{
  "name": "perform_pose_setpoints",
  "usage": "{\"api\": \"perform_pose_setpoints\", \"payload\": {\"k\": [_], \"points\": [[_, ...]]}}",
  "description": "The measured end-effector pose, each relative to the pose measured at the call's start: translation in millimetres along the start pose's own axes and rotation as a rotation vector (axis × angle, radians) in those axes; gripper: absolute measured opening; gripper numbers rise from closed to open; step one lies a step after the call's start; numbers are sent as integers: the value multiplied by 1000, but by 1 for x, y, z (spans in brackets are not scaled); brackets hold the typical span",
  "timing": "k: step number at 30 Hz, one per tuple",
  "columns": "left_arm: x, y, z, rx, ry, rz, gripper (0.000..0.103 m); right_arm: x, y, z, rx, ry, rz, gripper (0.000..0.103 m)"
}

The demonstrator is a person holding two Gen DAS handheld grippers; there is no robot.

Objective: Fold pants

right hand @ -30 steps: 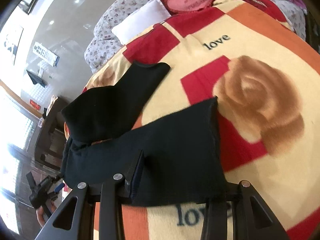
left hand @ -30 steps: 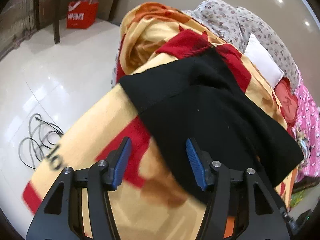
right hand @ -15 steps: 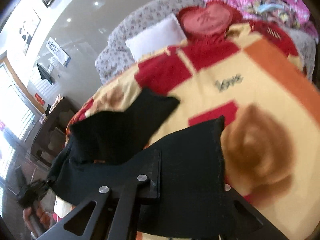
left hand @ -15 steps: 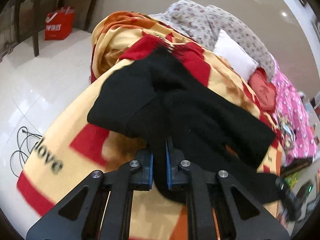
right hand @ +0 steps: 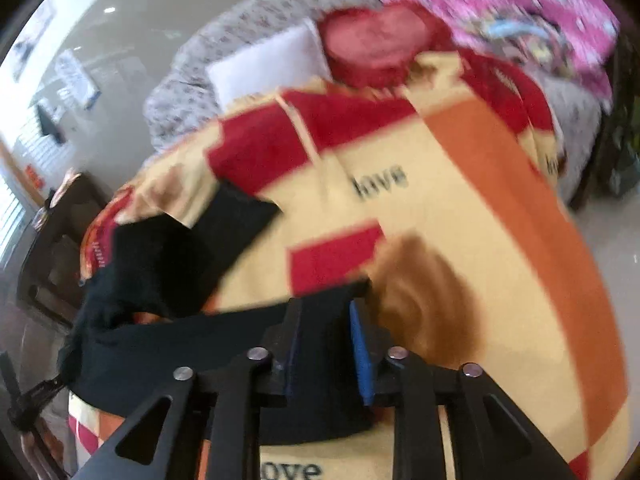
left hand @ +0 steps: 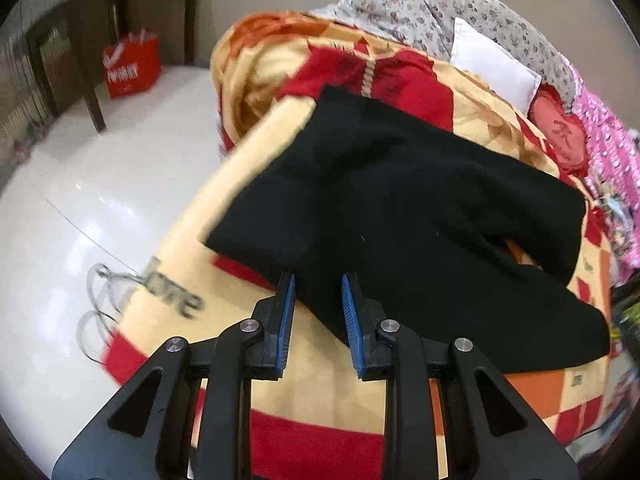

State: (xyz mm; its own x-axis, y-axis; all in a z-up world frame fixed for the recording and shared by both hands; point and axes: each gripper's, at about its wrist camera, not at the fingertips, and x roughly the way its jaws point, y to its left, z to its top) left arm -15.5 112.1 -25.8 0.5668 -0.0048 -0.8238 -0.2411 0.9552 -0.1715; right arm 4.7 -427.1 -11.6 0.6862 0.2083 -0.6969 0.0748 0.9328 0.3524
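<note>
Black pants (left hand: 400, 208) lie on the yellow, red and orange "love" blanket (left hand: 280, 392) that covers the bed, folded over so one layer sits on top of another.

Left hand-held gripper (left hand: 318, 312): jaws have just been opening. In the left wrist view there is a narrow gap between the blue pads (left hand: 287, 320). The near edge of the pants runs through the gap, but blanket shows on both sides of it, so the pads do not press on it. Reads as open, cloth released.

Right hand-held gripper (right hand: 326, 344): jaws have also just been opening. The right wrist view is motion-blurred. Black fabric of the pants (right hand: 200, 344) fills the space between the two fingers, with the right blue pad (right hand: 360, 356) at the fabric's edge. Whether the pads are pinching it or only straddling it cannot be told.

Background: white pillow (left hand: 492, 66) and floral grey cover (left hand: 420, 4) at the head of the bed, red heart cushion (right hand: 372, 40), pink patterned fabric (right hand: 520, 12) beside it. Red shopping bag (left hand: 132, 66) on the white tile floor (left hand: 80, 184) next to a dark wooden table (left hand: 100, 20). Cable loops (left hand: 100, 304) on the floor near the blanket edge.
</note>
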Motion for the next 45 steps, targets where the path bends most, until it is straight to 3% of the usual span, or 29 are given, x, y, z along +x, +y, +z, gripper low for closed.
{"api": "perform_pose_setpoints", "payload": {"k": [4, 7, 8, 13, 17, 19, 21, 22, 24, 26, 31, 34, 37, 39, 41, 44, 45], "points": [[-19, -2, 11, 17, -73, 21, 25, 1, 53, 31, -133, -31, 195, 44], [-14, -14, 24, 37, -77, -21, 40, 24, 101, 50, -272, -5, 327, 47], [-10, -19, 27, 48, -74, -45, 46, 29, 114, 51, -313, 6, 336, 47], [28, -53, 42, 108, -22, -111, 47, 94, 184, 72, -519, 145, 399, 47], [80, -65, 58, 108, 65, -77, 47, 142, 215, 68, -671, 231, 315, 47], [99, -63, 63, 99, 101, -47, 47, 162, 223, 62, -702, 280, 325, 47], [101, -65, 68, 110, 66, -35, 47, 169, 222, 56, -720, 304, 341, 47], [103, -65, 70, 108, 79, -32, 47, 169, 222, 54, -729, 298, 342, 43], [101, -62, 72, 87, 89, -45, 47, 156, 227, 46, -763, 242, 350, 19], [96, -56, 73, 71, 92, -55, 47, 139, 230, 40, -786, 187, 358, 14], [59, -31, 70, 10, 14, -51, 47, 62, 238, -6, -885, 89, 447, 8], [27, -3, 62, -59, -57, -47, 47, 31, 231, -47, -913, 124, 520, 8], [11, 19, 56, -109, -83, -27, 47, 33, 221, -76, -946, 139, 427, 7], [9, 23, 54, -106, -70, -18, 47, 37, 216, -69, -892, 135, 418, 8], [12, 20, 51, -94, -50, -25, 47, 52, 216, -44, -796, 178, 408, 13], [19, 8, 48, -65, -17, -70, 47, 67, 231, -16, -799, 138, 376, 43], [21, 4, 48, -55, -12, -72, 47, 73, 237, -6, -807, 129, 375, 47]]}}
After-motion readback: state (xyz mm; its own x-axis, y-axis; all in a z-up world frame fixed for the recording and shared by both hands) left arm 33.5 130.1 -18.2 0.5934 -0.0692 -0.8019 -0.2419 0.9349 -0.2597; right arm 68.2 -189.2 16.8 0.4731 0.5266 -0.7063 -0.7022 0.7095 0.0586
